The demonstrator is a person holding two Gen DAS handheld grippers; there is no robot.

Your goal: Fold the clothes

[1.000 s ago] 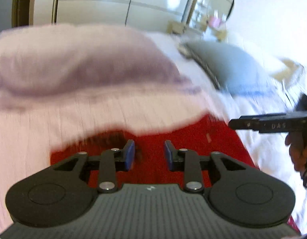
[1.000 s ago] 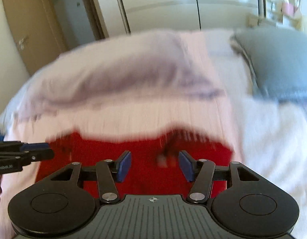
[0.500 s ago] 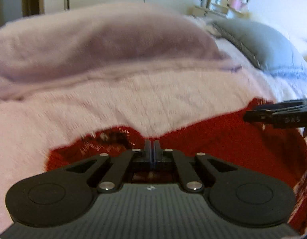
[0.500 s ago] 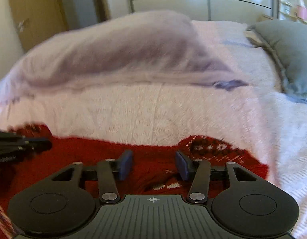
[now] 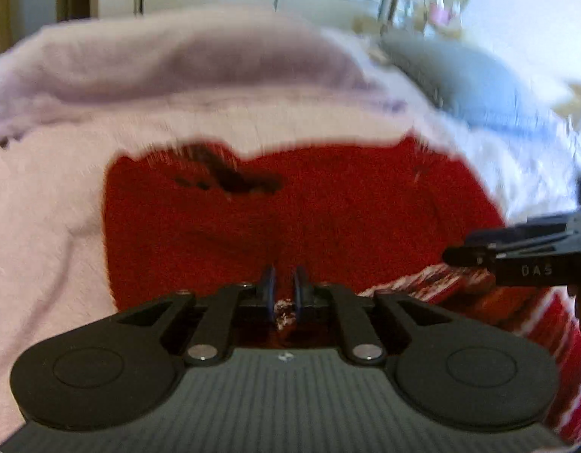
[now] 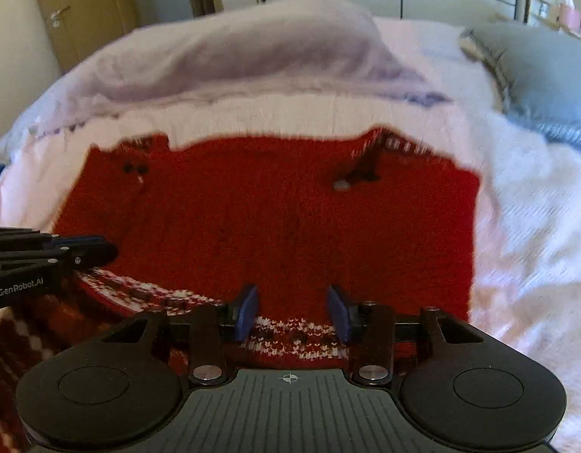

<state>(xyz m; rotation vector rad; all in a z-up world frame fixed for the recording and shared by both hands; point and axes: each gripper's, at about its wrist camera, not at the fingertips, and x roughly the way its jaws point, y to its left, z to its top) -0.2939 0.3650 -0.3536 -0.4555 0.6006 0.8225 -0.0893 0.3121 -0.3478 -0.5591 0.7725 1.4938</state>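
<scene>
**Red sweater mid-fold on bed**

Red sweater [image 6: 275, 219] lies flat on pink bed [image 6: 517, 226], patterned hem near cameras. Left gripper [image 5: 284, 294] is narrow, pinching sweater hem fabric. Right gripper [image 6: 292, 311] is wide, straddling hem w/o gripping. Grey pillow [image 6: 547, 75] far right.

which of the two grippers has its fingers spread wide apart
The right gripper: its blue pads stand wide apart over the patterned hem of the red sweater. The left gripper has its pads nearly together, pinching a bit of that hem.
</scene>
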